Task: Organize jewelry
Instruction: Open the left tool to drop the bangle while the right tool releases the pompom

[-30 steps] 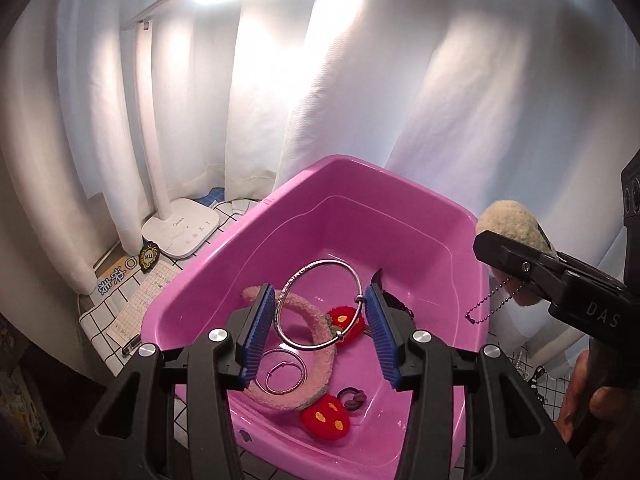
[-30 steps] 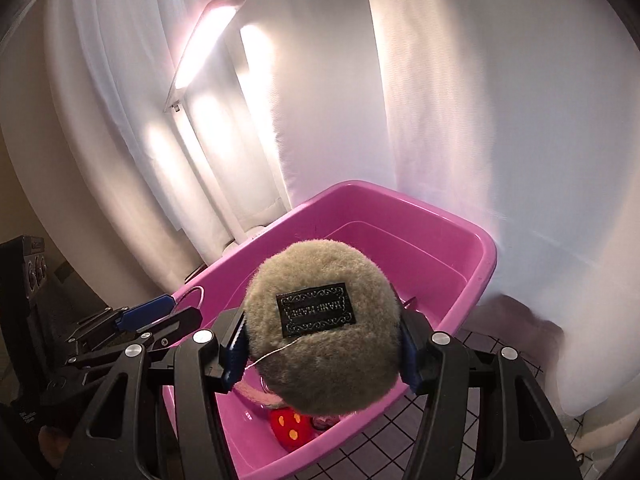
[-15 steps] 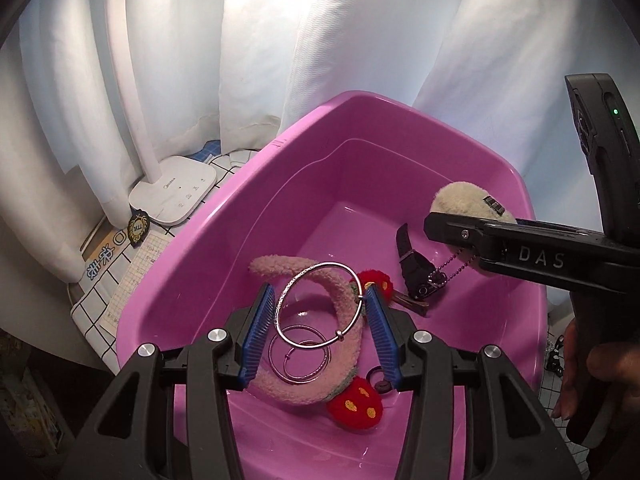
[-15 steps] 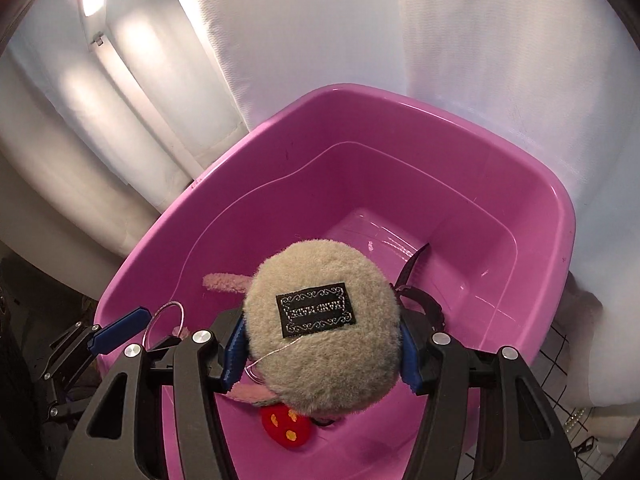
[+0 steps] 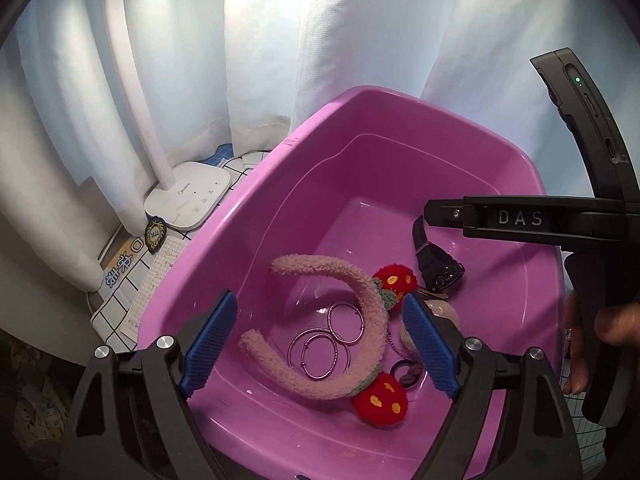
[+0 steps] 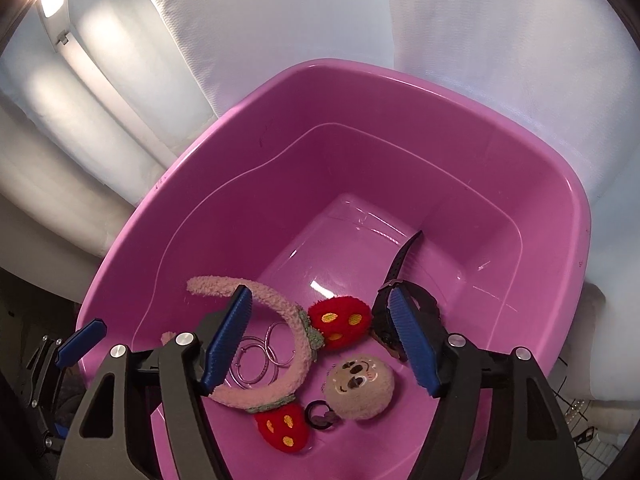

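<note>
A pink tub holds the jewelry. On its floor lie silver bangles, a fluffy pink headband with red strawberry ends, a black watch and a beige plush keychain. In the left wrist view the keychain is half hidden behind a pad. My left gripper hangs over the bangles, its jaws opening and gripping nothing. My right gripper is over the plush, jaws also opening and holding nothing; one of its fingers reaches over the tub.
A white lamp base stands left of the tub on a checked cloth, with a card and badge beside it. White curtains close off the back. A hand holds the right gripper at the right edge.
The left jaws widened and let go of the silver bangle, which now lies among the other rings. The right jaws widened and dropped the plush keychain onto the tub floor.
</note>
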Demonstrator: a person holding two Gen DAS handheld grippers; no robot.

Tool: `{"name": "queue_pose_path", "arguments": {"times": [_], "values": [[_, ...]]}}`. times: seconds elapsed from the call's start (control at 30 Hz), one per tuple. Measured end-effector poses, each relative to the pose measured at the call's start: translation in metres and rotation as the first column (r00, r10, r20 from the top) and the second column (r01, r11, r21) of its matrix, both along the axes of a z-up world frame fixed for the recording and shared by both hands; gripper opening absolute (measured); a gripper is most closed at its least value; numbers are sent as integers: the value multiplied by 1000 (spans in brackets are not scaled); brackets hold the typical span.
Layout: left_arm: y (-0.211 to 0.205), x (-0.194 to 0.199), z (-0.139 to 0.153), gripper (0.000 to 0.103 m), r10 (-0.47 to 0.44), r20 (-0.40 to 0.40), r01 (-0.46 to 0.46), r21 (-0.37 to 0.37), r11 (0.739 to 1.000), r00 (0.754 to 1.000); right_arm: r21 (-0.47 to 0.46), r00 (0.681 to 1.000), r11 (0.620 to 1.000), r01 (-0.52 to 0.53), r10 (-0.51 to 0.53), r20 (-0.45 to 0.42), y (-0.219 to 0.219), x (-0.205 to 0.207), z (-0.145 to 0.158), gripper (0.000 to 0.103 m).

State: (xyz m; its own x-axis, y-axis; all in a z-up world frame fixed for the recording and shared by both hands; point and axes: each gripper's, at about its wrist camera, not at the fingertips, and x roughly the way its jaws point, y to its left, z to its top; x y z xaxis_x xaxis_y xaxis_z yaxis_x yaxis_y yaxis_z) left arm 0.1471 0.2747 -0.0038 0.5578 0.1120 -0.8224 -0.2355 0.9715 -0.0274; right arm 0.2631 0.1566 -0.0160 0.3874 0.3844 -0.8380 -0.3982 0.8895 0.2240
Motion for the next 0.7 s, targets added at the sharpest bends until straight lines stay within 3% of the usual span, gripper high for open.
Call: {"name": "queue_pose_path", "arguments": {"times": [0.7], "values": [[-5, -35, 20, 95, 49, 50, -49, -5, 999, 998, -15, 994, 999, -48, 49, 95, -9, -39, 27, 73]]}}
